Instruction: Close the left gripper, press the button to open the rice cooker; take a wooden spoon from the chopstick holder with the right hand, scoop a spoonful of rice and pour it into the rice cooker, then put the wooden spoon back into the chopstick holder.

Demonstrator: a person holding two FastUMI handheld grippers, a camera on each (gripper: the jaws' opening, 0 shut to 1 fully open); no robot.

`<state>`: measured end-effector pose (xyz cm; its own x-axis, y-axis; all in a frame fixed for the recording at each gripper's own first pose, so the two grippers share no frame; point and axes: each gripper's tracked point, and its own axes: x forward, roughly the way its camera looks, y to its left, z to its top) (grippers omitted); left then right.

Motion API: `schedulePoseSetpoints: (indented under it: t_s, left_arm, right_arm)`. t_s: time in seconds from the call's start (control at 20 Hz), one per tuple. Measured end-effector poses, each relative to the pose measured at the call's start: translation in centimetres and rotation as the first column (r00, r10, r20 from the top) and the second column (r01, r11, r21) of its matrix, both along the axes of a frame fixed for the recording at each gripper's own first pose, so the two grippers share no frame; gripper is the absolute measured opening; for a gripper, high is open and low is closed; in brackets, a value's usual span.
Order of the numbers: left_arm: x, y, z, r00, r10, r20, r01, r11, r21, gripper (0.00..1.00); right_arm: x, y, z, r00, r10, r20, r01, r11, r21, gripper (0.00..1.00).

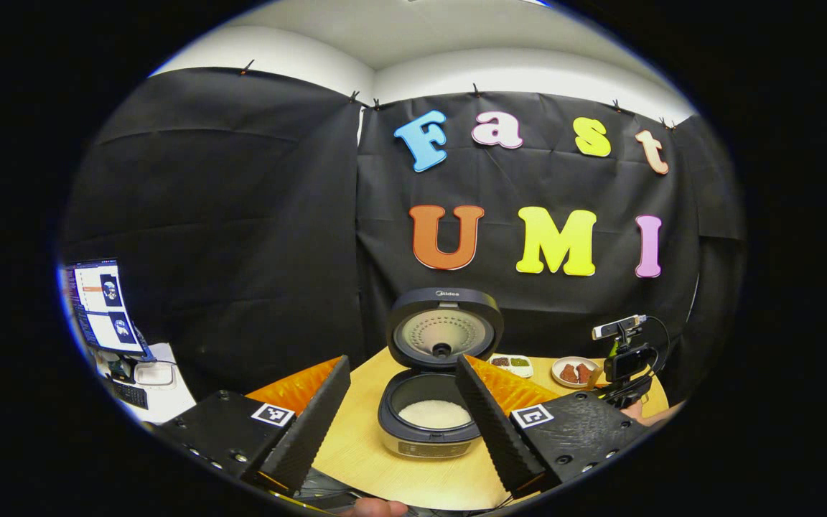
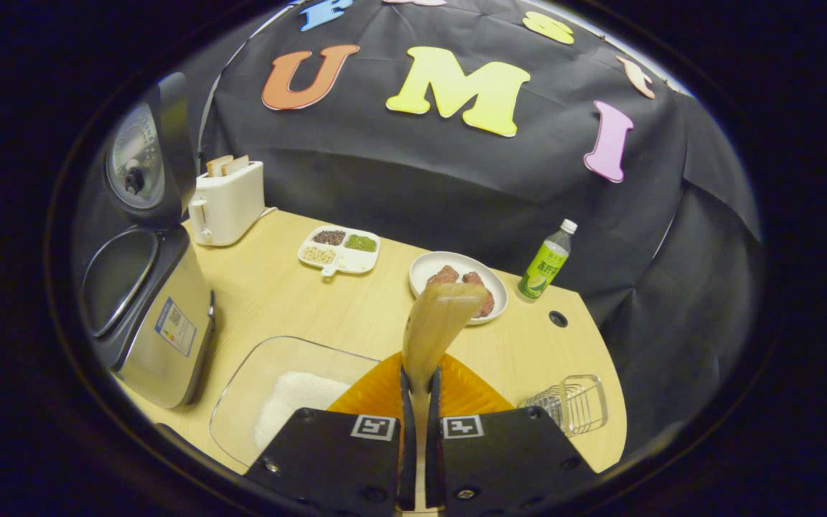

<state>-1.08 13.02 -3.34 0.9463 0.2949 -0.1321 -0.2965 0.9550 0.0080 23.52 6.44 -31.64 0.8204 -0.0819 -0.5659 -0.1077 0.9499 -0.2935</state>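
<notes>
Two claws we hold, left claw (image 1: 403,409) spread wide before open cooker (image 1: 431,391), right claw (image 2: 419,402) clamping spoon (image 2: 435,323), rice tray (image 2: 281,398) at 9 o'clock.

The rice cooker (image 1: 431,402) stood open straight ahead of the spread left gripper (image 1: 403,409), its round dark lid (image 1: 444,329) raised upright at the back and white rice lying in the inner pot. The pale wooden spoon (image 2: 438,323) rose from between the fingers of the right gripper (image 2: 419,431), which pinched its handle, the bowl tipped forward above them. The wire chopstick holder (image 2: 571,403) lay near, right of that gripper. A clear glass dish of rice (image 2: 291,398) sat just left of it.
</notes>
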Motion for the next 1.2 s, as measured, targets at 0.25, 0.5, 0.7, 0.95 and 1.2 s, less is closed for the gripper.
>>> schedulePoseSetpoints:
  t_s: [0.25,0.5,0.7,0.95,1.2]
  left_arm:
    - [-0.2,0.2,-0.3,0.999,0.031,-0.029,-0.031,1.000,0.003,0.95]
    - [-0.4,-0.2,-0.4,0.998,0.061,-0.028,-0.061,0.998,0.011,0.95]
    - [-0.2,-1.1,-0.6,0.997,0.066,-0.035,-0.065,0.998,0.022,0.95]
    - [0.8,-1.9,-0.3,0.997,0.067,-0.029,-0.067,0.998,0.011,0.95]
    - [2.2,-3.7,0.4,1.000,0.031,0.000,-0.031,0.999,-0.010,0.95]
  right_arm:
    - [-0.5,4.0,-1.9,0.997,0.060,-0.056,-0.054,0.993,0.105,0.10]
    - [-1.9,8.0,-2.5,0.982,0.149,-0.119,-0.115,0.961,0.251,0.10]
    - [-2.7,8.6,-2.2,0.972,0.160,-0.170,-0.089,0.929,0.360,0.11]
    - [-2.7,6.6,-2.0,0.962,0.113,-0.250,0.032,0.857,0.514,0.11]
    - [-2.3,3.2,-2.8,0.942,0.024,-0.334,0.216,0.719,0.661,0.11]
